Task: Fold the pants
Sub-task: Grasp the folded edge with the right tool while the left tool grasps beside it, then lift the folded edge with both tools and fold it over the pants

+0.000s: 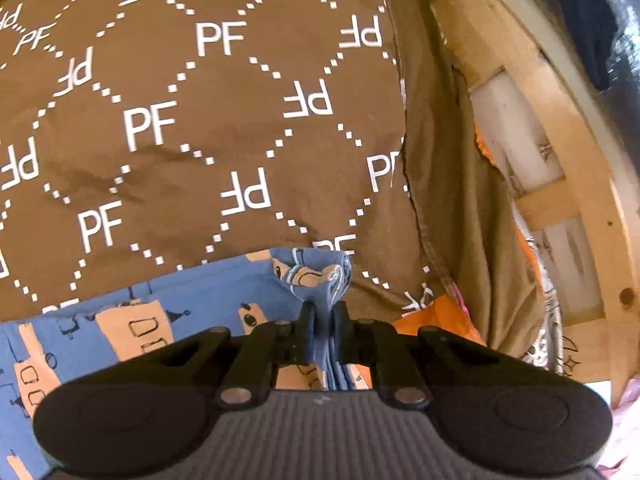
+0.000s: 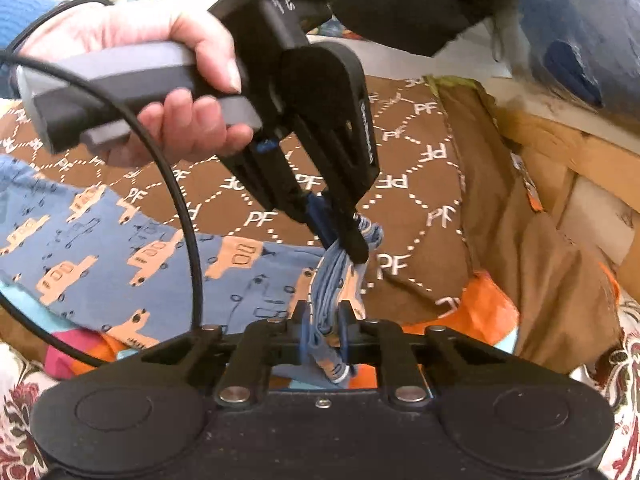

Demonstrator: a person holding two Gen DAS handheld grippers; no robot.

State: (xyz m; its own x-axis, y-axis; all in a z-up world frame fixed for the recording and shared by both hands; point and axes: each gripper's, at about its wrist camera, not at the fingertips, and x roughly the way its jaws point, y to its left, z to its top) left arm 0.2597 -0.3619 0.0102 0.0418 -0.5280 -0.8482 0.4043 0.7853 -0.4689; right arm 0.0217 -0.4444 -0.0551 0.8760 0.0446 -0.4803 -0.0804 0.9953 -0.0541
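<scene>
Blue pants (image 2: pixel 120 256) printed with orange trucks lie across a brown "PF" patterned cover (image 1: pixel 192 120). In the left wrist view my left gripper (image 1: pixel 323 312) is shut on a bunched edge of the pants (image 1: pixel 316 280), with the fabric pinched between its black fingers. From the right wrist view, the left gripper (image 2: pixel 344 240) is held by a hand (image 2: pixel 168 72) and points steeply down, gripping the same bunch. Just below it my right gripper (image 2: pixel 323 312) is shut on the gathered cloth (image 2: pixel 332 280), close under the left one.
A wooden frame (image 1: pixel 560 120) with white foam runs along the right edge of the brown cover. An orange patterned cloth (image 2: pixel 472 312) and a floral fabric (image 2: pixel 624 360) lie near the front. A black cable (image 2: pixel 188 216) loops from the left gripper's handle over the pants.
</scene>
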